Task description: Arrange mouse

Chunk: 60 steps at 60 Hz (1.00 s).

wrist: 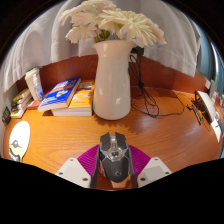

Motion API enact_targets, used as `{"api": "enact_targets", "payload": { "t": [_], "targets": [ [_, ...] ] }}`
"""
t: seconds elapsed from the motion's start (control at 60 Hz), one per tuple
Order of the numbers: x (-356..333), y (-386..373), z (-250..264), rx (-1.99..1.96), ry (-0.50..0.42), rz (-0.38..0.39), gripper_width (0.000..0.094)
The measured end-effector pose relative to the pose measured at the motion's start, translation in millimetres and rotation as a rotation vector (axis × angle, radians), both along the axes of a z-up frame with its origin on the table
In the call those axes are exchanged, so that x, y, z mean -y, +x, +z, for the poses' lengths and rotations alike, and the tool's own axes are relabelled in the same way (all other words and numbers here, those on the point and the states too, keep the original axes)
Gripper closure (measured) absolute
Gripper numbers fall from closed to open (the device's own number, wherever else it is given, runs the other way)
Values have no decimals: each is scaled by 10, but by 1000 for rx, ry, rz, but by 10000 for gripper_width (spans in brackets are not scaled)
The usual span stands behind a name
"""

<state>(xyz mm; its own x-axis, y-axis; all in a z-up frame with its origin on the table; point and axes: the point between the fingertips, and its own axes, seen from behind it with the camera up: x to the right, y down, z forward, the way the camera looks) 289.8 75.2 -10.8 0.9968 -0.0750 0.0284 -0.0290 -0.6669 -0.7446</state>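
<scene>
Between the fingers at 6 o'clock, the mouse is clamped by the gripper, pads closed on its flanks for repositioning; vase stands at 12.

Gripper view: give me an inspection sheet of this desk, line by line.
Surface: wooden desk, brown, bare just ahead of the fingers.
Job's things: mouse, dark, between the fingers, on the pads.
Clutter: white vase with pale flowers beyond the mouse; books beside it; round white object nearer the fingers.
Gripper: gripper shut on the mouse, a finger at each side.
Cables: black cable trailing across the desk behind the vase.
Surroundings: pale wall or curtain behind; nothing else seen clearly.
</scene>
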Motion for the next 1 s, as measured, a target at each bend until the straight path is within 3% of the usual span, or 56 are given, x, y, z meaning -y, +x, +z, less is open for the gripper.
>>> {"api": "enact_targets", "payload": {
  "t": [0.15, 0.167, 0.333, 0.517, 0.633, 0.75, 0.867, 1.0],
  "targets": [
    [4, 8, 2, 14, -16, -2, 564],
    [4, 4, 4, 20, -22, -1, 609],
    [12, -30, 176, 37, -45, -54, 614],
    [-72, -550, 1408, 25, 126, -85, 610],
    [-152, -1134, 2321, 33, 270, -64, 610],
    [-239, -1821, 2848, 22, 347, -25, 607],
    [-339, -2573, 2767, -8, 339, 29, 605],
    [-390, -3374, 1991, -75, 215, 76, 606]
  ]
}}
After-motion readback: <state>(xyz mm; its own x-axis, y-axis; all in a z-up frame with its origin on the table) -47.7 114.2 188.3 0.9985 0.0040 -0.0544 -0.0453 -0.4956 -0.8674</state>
